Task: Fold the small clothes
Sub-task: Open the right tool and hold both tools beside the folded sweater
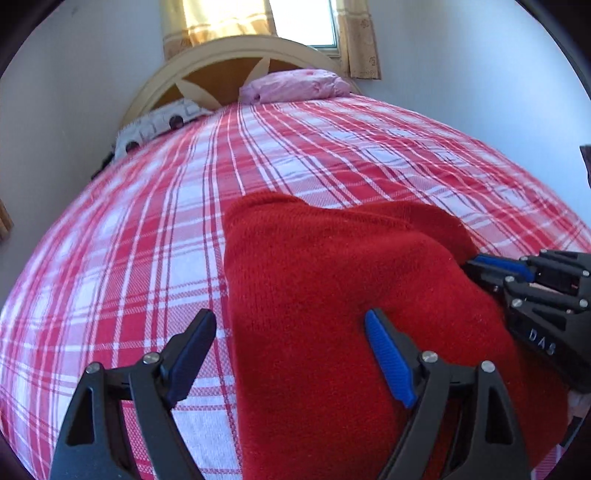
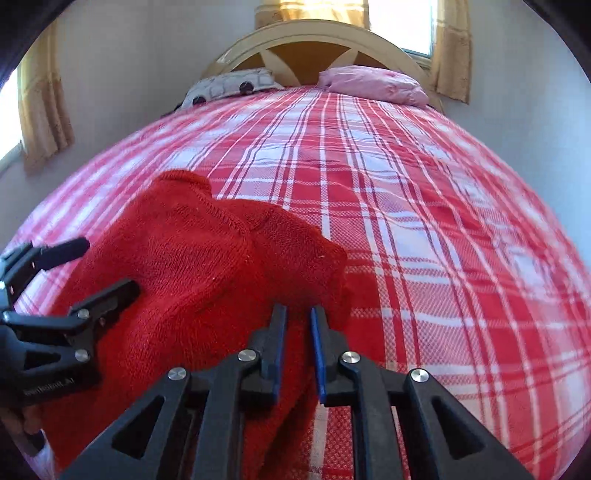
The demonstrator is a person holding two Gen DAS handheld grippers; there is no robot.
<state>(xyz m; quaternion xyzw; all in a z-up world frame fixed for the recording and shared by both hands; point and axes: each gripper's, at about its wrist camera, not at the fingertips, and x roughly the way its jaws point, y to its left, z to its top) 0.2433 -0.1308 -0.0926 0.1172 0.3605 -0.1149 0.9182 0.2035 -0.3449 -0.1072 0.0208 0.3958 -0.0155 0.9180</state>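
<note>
One red knitted garment [image 1: 325, 295] lies spread on the bed [image 1: 147, 229], near its foot end, over a red-and-white checked cover; we see no box, basket or other container on it. Our left gripper [image 1: 291, 354] hangs above the garment's left edge with its jaws wide apart: one blue-padded finger is over the checked cover, the other over the red knit, and nothing is pinched between them. Our right gripper [image 2: 298, 350] has its jaws close together with a narrow gap; red knit shows in that gap and under the fingers, but we cannot tell whether the pads press on it. In the left wrist view the right gripper sits at the garment's right side, and white letters reading "DAS" show on its black body. In the right wrist view the left gripper's body bears a line of small print, too blurred for us to read.

At the head of the bed a pink pillow [image 2: 373, 83] and a white patterned pillow [image 2: 229, 86] lie against a curved cream headboard [image 2: 314, 35]. Yellow curtains [image 1: 360, 33] hang at the window [image 1: 303, 22] behind.
</note>
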